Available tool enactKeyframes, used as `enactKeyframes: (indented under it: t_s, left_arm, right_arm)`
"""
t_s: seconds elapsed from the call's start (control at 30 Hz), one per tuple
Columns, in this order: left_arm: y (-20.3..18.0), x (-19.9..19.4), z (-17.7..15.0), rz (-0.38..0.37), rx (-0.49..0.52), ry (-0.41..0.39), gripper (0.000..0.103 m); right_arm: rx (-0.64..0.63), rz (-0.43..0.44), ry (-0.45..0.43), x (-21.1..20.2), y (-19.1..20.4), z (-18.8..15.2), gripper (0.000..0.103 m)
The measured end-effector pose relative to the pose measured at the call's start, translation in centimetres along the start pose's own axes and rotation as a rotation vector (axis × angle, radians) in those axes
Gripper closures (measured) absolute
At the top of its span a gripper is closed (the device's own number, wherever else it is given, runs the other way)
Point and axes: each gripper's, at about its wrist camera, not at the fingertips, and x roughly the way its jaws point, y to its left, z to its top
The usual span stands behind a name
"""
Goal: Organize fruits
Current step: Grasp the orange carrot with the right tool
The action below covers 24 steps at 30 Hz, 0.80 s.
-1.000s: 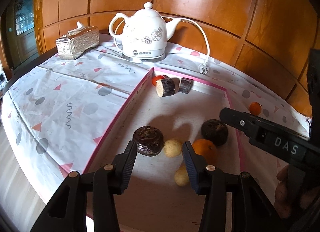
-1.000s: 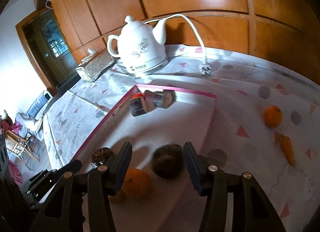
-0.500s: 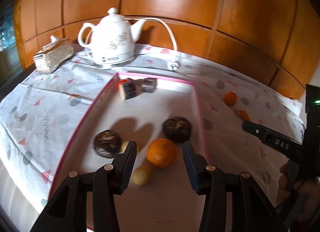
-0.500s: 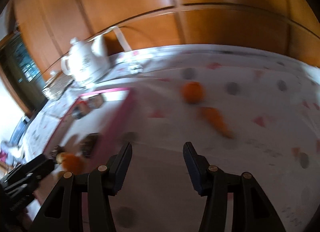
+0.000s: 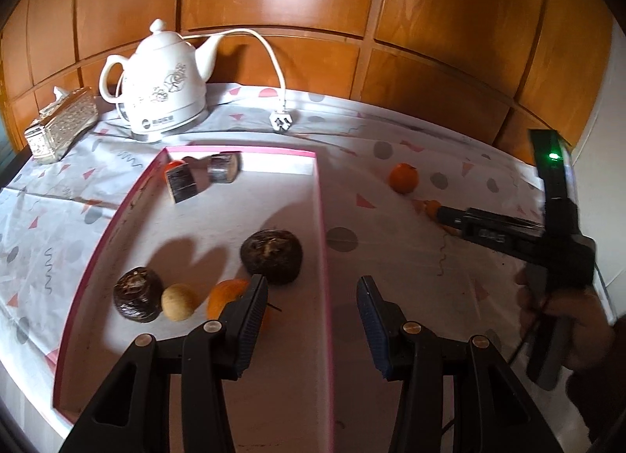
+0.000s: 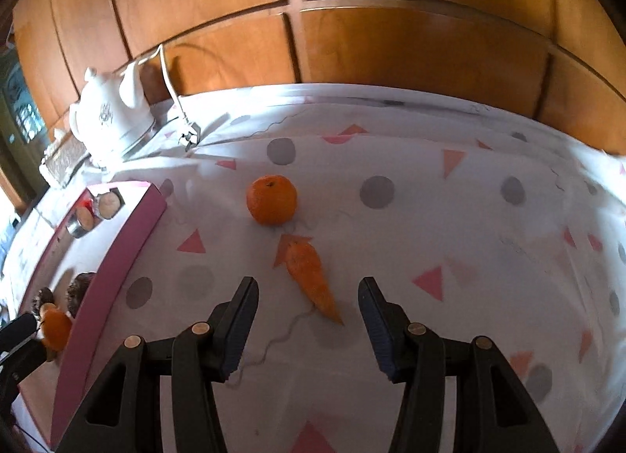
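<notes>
A pink-rimmed tray point(image 5: 320, 218) holds two dark round fruits point(image 5: 272, 255) point(image 5: 137, 293), a small tan fruit point(image 5: 179, 302), an orange point(image 5: 225, 295) and cut pieces point(image 5: 182, 182) at the back. My left gripper point(image 5: 313, 320) is open and empty over the tray's right rim. On the cloth right of the tray lie a tangerine point(image 6: 271, 200) and a carrot piece point(image 6: 311, 281). My right gripper point(image 6: 309, 320) is open and empty, with the carrot's tip between its fingers; it also shows in the left wrist view point(image 5: 485, 226).
A white electric kettle point(image 5: 164, 81) with its cord and plug point(image 5: 282, 121) stands at the back. A silver tissue box point(image 5: 58, 128) sits at the back left. A wooden panelled wall closes the far side. The patterned tablecloth point(image 6: 430, 218) covers the table.
My right gripper swung right from over the tray to the carrot and tangerine on the cloth. My left gripper shifted right to the tray's right rim. Both stayed open.
</notes>
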Motion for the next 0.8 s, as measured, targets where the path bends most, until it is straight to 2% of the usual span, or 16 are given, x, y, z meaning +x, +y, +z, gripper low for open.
enactKeyframes:
  t_s: [0.13, 0.27, 0.33, 0.43, 0.63, 0.8]
  left_arm:
    - [-0.8, 0.5, 0.5, -0.012, 0.008, 0.003, 0.055]
    - [-1.6, 1.3, 1.1, -0.018, 0.015, 0.006, 0.055]
    - [-1.9, 1.7, 1.5, -0.020, 0.012, 0.008, 0.055]
    - [-2.7, 2.4, 2.0, -0.021, 0.021, 0.012, 0.055]
    - [-4.7, 4.3, 3.0, -0.032, 0.033, 0.037, 0.055]
    - [-6.0, 6.0, 3.7, -0.035, 0.046, 0.056, 0.055]
  right_arm:
    - [-0.013, -0.029, 0.025, 1.8, 0.4, 0.3, 0.065]
    - [0.009, -0.054, 0.029, 2.7, 0.4, 0.1, 0.073]
    - [0.007, -0.065, 0.028, 2.5, 0.6, 0.0, 0.084]
    - [0.010, -0.086, 0.026, 2.0, 0.4, -0.3, 0.084]
    - [0.098, -0.120, 0.034, 1.1, -1.0, -1.2, 0.084]
    - [0.164, -0.191, 0.023, 0.3, -2.4, -2.0, 0.084]
